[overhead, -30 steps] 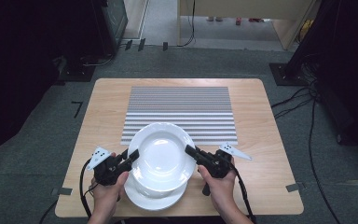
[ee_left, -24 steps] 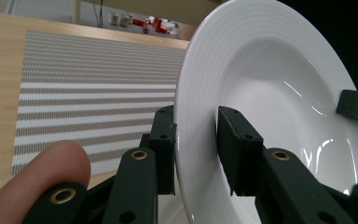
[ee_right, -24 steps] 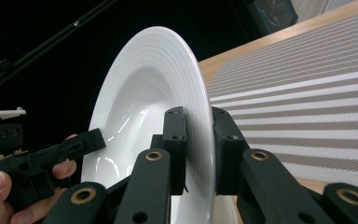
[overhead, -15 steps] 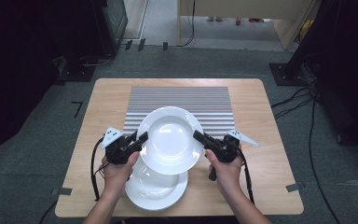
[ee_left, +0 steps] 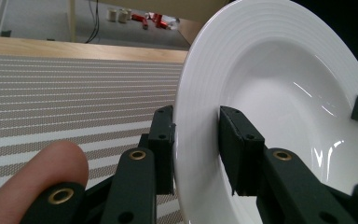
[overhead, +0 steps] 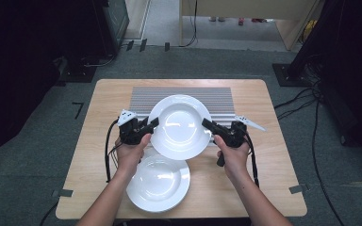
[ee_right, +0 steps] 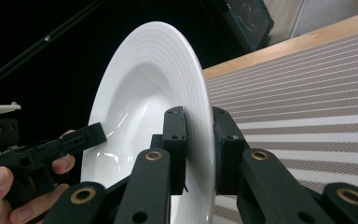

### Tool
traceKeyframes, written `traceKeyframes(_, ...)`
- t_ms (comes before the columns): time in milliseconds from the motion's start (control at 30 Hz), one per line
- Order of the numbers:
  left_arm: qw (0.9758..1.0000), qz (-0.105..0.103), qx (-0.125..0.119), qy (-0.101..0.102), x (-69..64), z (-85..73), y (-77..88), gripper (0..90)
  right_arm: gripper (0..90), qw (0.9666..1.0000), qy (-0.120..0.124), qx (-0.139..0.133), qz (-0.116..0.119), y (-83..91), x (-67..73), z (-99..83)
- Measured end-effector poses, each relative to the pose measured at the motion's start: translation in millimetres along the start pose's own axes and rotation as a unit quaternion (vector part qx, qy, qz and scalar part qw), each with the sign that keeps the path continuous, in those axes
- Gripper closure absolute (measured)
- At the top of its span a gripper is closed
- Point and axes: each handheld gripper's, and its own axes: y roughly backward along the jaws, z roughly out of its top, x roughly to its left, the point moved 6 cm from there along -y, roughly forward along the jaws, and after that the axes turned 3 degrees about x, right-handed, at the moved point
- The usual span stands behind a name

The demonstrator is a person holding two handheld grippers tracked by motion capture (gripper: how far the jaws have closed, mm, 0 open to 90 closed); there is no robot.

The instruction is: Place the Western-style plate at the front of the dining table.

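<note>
A white plate [overhead: 180, 126] is held in the air between the two grippers, above the striped mat [overhead: 184, 96] and the near half of the bench [overhead: 273, 141]; a second plate [overhead: 158, 182] lies flat on the bench just below and nearer the person. The left gripper [ee_left: 196, 149] has its fingers [ee_left: 163, 140] clenched on the plate's left rim, one finger under the rim and one inside the bowl; the right gripper [ee_right: 198, 149] pinches the opposite rim the same way, one finger on each face.

The likely trouble: the glazed rim is smooth and the grip is narrow on both sides, so if the two hands drift apart or one twists faster than the other, the rim could slide out of a pinch and the plate would drop onto the lower plate or the bench; pushing the hands together could instead lever the plate upward out of both grasps; uneven lowering would tip it.

Both forearms reach forward from the near edge, left hand [overhead: 131, 153] and right hand [overhead: 233, 157] level with each other, grippers pointing inward toward each other across the plate.
</note>
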Motion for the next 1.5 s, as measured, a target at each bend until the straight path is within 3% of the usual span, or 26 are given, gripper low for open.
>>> traceKeyframes(300, 0.9999, 0.004, 0.015, -0.003, 8.1, 14.6, -32.6, 67.2, 78.6, 0.9996, -0.015, -0.008, -0.021, -18.2, -26.0, 13.0)
traceKeyframes(667, 0.9986, -0.002, 0.052, 0.011, 27.9, 23.0, -75.0, 67.0, 78.2, 0.9981, -0.041, -0.002, -0.047, -41.6, -53.9, 17.6)
traceKeyframes(833, 0.9966, -0.007, 0.08, 0.02, 41.6, 23.2, -93.1, 66.9, 78.0, 0.9964, -0.054, -0.003, -0.065, -54.3, -64.4, 16.5)
traceKeyframes(933, 0.9949, 0.001, 0.098, 0.023, 48.7, 21.0, -102.3, 66.0, 78.1, 0.9956, -0.059, 0.003, -0.073, -62.4, -69.5, 15.0)
traceKeyframes(967, 0.994, 0.0, 0.106, 0.029, 51.0, 21.0, -105.0, 65.9, 78.0, 0.9952, -0.061, 0.004, -0.077, -65.1, -71.4, 14.8)
traceKeyframes(1033, 0.9911, -0.004, 0.117, 0.063, 56.8, 21.7, -110.5, 65.7, 78.0, 0.9939, -0.072, 0.008, -0.083, -72.7, -76.1, 14.8)
traceKeyframes(1067, 0.9901, -0.005, 0.121, 0.071, 58.5, 21.9, -112.8, 65.7, 78.0, 0.9939, -0.072, 0.008, -0.083, -72.7, -76.1, 14.8)
traceKeyframes(1167, 0.9895, 0.009, 0.127, 0.068, 62.1, 23.7, -121.8, 65.5, 78.3, 0.9926, -0.083, 0.007, -0.088, -80.1, -82.6, 18.4)
traceKeyframes(1267, 0.9881, 0.023, 0.128, 0.081, 64.7, 25.6, -128.9, 65.0, 77.5, 0.9917, -0.082, 0.01, -0.098, -88.1, -88.7, 22.6)
traceKeyframes(1367, 0.9851, 0.034, 0.138, 0.097, 68.7, 21.4, -136.2, 65.2, 76.7, 0.9897, -0.094, 0.024, -0.105, -96.7, -96.6, 21.8)
traceKeyframes(1500, 0.984, 0.041, 0.145, 0.096, 71.9, 16.6, -142.3, 65.4, 76.4, 0.9871, -0.106, 0.025, -0.117, -103.5, -105.9, 20.4)
